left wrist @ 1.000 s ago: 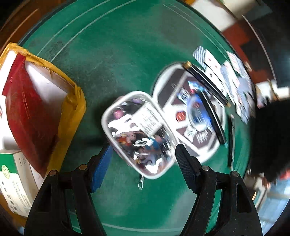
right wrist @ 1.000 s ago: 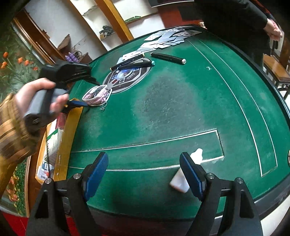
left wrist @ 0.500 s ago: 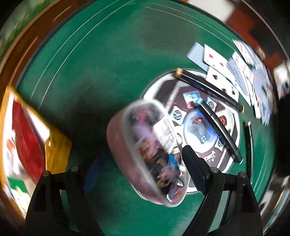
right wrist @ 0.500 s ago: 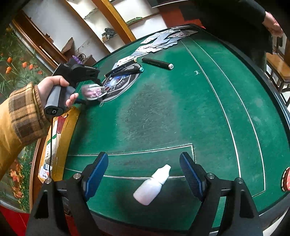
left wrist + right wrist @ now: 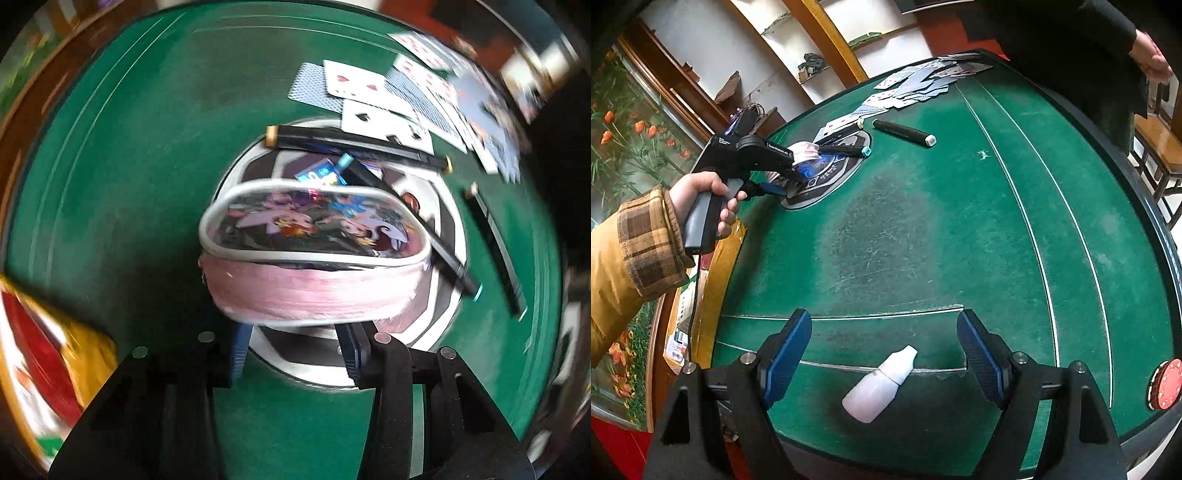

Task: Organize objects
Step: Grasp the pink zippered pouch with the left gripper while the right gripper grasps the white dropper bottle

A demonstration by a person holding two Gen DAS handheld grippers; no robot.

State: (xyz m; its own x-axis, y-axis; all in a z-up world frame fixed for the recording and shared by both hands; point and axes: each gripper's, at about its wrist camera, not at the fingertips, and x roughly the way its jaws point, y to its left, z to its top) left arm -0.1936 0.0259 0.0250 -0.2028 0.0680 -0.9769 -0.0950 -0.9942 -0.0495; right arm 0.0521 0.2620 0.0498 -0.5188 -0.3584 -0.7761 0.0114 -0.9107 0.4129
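Pouch [image 5: 314, 258], pink with a clear cartoon front, sits between the left gripper [image 5: 295, 350] jaws as they close on its lower edge, above the round mat [image 5: 439, 314]. Right gripper [image 5: 884, 354] jaws hang wide around the white bottle [image 5: 879, 387] lying on the table [image 5: 923, 240], not touching.

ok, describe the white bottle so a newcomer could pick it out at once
Start at the green felt table and come to its near edge, under the right gripper. The white bottle lies on its side between the open fingers, untouched. It is the only white, capped plastic thing there; the red chips sit further right.
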